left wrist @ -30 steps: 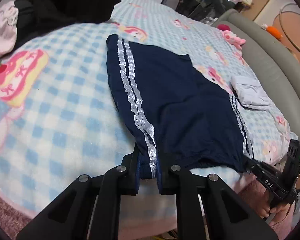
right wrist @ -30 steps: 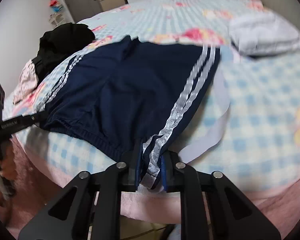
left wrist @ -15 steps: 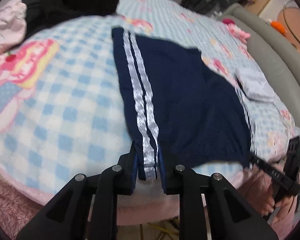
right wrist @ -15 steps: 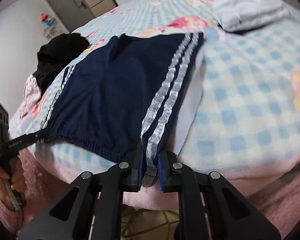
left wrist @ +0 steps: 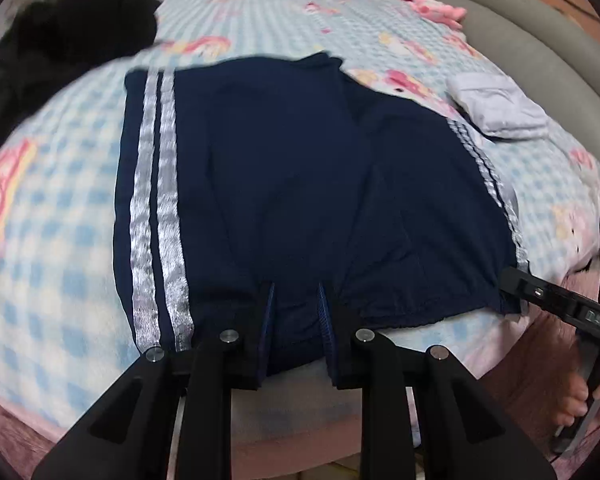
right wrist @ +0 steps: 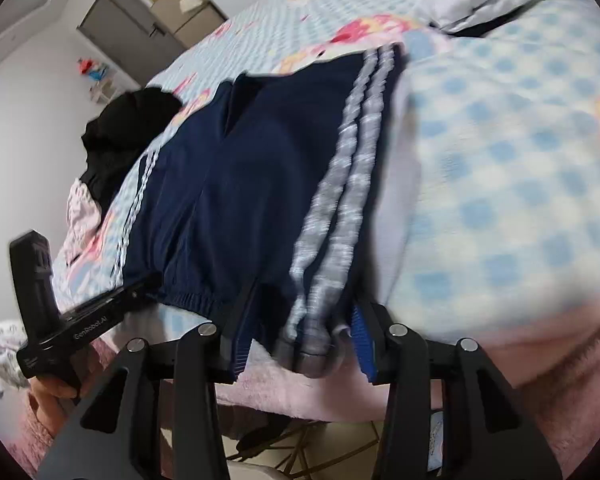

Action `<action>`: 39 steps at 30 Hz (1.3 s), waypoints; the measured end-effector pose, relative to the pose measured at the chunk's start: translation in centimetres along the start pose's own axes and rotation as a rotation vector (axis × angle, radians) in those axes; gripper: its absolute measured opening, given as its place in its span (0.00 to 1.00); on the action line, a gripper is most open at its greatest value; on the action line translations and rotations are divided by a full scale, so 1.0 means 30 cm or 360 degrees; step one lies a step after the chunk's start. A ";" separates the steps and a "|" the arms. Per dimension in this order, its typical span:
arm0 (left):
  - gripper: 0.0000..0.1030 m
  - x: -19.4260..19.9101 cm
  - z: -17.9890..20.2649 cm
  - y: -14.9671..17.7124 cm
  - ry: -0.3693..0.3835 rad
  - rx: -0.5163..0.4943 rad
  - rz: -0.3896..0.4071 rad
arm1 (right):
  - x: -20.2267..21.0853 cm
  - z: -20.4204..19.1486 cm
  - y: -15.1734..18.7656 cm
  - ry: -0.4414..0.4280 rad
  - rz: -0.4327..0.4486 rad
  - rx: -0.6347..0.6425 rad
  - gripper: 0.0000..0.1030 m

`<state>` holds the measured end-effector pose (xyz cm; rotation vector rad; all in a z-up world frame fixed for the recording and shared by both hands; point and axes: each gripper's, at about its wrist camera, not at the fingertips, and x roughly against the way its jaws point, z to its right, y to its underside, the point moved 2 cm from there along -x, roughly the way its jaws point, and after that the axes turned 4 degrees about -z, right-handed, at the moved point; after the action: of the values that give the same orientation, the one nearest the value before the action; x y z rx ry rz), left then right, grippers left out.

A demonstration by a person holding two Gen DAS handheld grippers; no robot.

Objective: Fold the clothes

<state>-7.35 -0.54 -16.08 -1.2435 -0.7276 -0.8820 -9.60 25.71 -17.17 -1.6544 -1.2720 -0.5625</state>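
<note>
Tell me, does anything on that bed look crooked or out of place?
Mostly tidy. The navy shorts lie flat on the blanket, but their waistband hangs over the bed's edge. A black heap of clothes sits unfolded at the far corner.

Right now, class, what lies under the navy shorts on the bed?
Under the navy shorts the blue checked blanket shows on every side; whatever lies directly beneath the fabric is covered.

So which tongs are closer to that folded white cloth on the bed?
Right. The right tongs sit at the shorts' edge on the white cloth's side; the left tongs are across at the opposite edge.
</note>
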 end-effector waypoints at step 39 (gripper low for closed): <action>0.32 -0.064 -0.036 -0.036 0.0769 0.0401 -0.0137 | -0.145 -0.276 -0.029 -0.0092 -0.0080 0.0374 0.46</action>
<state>-9.24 -1.39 -17.41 -0.7384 -0.4852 -1.0751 -10.47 16.37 -16.54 -1.4559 -1.3699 -0.3810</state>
